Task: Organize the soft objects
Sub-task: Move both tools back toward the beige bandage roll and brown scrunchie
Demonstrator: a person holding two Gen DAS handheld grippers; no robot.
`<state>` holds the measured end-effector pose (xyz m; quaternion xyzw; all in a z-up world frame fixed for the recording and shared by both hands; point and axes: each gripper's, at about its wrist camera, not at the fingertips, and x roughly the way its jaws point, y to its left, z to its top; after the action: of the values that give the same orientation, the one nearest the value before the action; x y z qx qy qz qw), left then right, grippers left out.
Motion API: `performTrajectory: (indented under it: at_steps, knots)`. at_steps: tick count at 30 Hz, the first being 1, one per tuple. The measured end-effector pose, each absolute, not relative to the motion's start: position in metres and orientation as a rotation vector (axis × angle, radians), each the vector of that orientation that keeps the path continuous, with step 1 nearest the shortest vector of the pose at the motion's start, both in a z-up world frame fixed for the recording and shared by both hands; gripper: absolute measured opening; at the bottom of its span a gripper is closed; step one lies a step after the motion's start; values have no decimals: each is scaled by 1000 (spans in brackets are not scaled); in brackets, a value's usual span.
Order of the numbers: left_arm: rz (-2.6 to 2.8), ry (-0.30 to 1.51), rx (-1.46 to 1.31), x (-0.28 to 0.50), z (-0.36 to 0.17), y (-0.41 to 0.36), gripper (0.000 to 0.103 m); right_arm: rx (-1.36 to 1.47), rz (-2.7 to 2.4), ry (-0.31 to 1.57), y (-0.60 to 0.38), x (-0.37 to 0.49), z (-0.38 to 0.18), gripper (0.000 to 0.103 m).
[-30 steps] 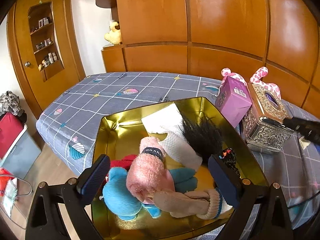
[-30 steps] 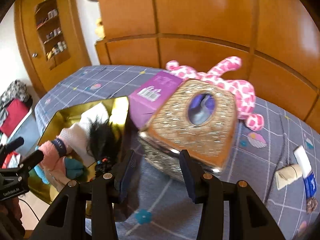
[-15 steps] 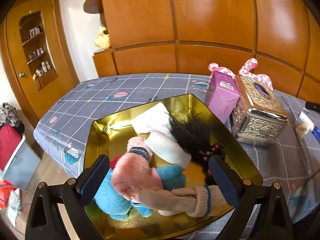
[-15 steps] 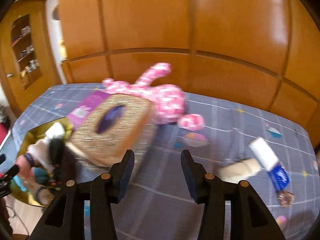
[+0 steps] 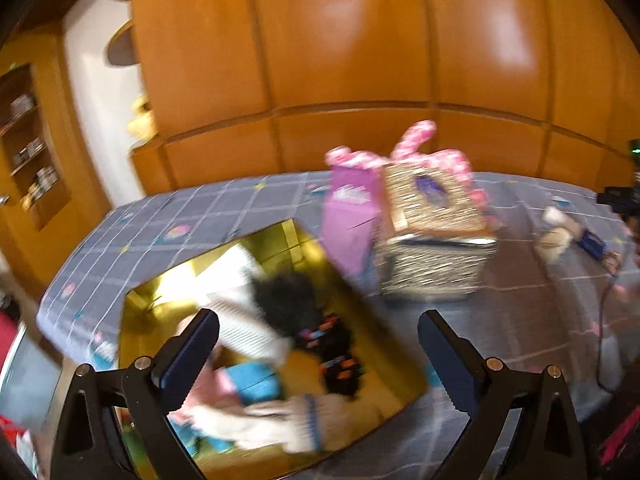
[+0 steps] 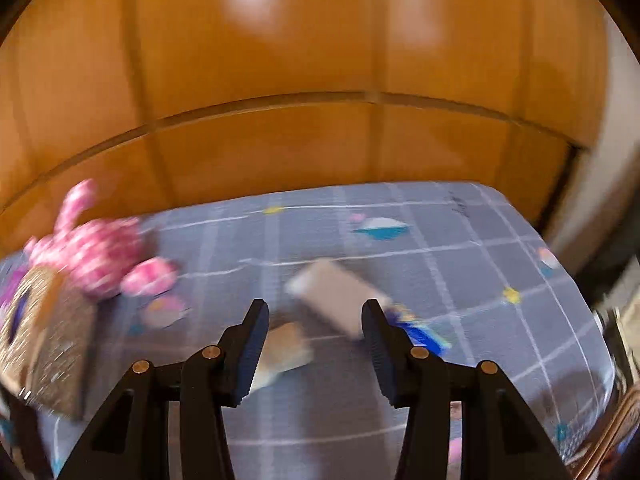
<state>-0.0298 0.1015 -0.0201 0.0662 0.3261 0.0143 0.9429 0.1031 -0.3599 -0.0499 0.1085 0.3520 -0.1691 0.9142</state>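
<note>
Right now both of your views are smeared by motion blur, so fine detail is lost. Your left gripper [image 5: 319, 344] has its jaws wide apart and empty, hanging over the gold metal tray [image 5: 384, 316] that sits on the grey checked bed cover [image 5: 192, 216]. Inside the tray lie the soft things: a white ribbed knit piece [image 5: 240, 304], a black fuzzy item with coloured clips [image 5: 296, 304], a blue plush piece [image 5: 256, 380], something pink [image 5: 208, 392] beside it, and a beige sock with a blue stripe [image 5: 304, 420] along the near edge. Just beside the tray's far right corner stands a purple cardboard box [image 5: 348, 216], touching an ornate silver-and-gold tissue box [image 5: 436, 248], with a pink-and-white spotted plush toy [image 5: 420, 140] behind both.

Your right gripper [image 6: 315, 342] also has its jaws apart, holding nothing, above the bed cover. Between and just past its fingertips lie a pale rolled sock [image 6: 284, 348] and a whitish tube-shaped item with a blue end [image 6: 340, 292]; whether they touch one another you cannot tell through the blur. The spotted plush toy [image 6: 100, 248] and the tissue box [image 6: 44, 340] sit well off to the left.
</note>
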Motion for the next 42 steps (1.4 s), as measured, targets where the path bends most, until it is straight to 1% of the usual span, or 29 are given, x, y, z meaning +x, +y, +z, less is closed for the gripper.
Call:
performTrajectory:
  at_steps: [5, 9, 16, 19, 24, 25, 27, 29, 32, 35, 38, 42]
  knots:
    - [-144, 669, 148, -14, -15, 56, 100, 486, -478, 669, -416, 82, -54, 49]
    - [-255, 688, 200, 1, -20, 12, 100, 682, -507, 662, -448, 65, -64, 50]
    - [-353, 749, 271, 27, -43, -48, 100, 793, -493, 683, -460, 63, -78, 50]
    - [-372, 785, 261, 32, -52, -59, 100, 814, -461, 708, -460, 67, -83, 50]
    - [-382, 835, 257, 41, -68, -72, 100, 884, -465, 688, -468, 59, -87, 50]
    - [-385, 842, 254, 42, -71, -73, 100, 906, -464, 692, -470, 58, -90, 52]
    - [-388, 856, 250, 44, -75, -76, 100, 944, -454, 704, -472, 59, -95, 58]
    - [-390, 861, 246, 44, -78, -78, 100, 965, -447, 708, -474, 58, -98, 58]
    - [-396, 867, 245, 45, -80, -80, 100, 997, -449, 683, -478, 52, -98, 58]
    - [-398, 869, 244, 50, -81, -83, 100, 1064, -469, 592, -487, 35, -96, 58]
    - [-408, 866, 241, 57, -80, -91, 99, 1141, -508, 519, -497, 18, -98, 62]
    - [-424, 856, 251, 67, -80, -104, 98, 1219, -493, 568, -503, 24, -112, 63]
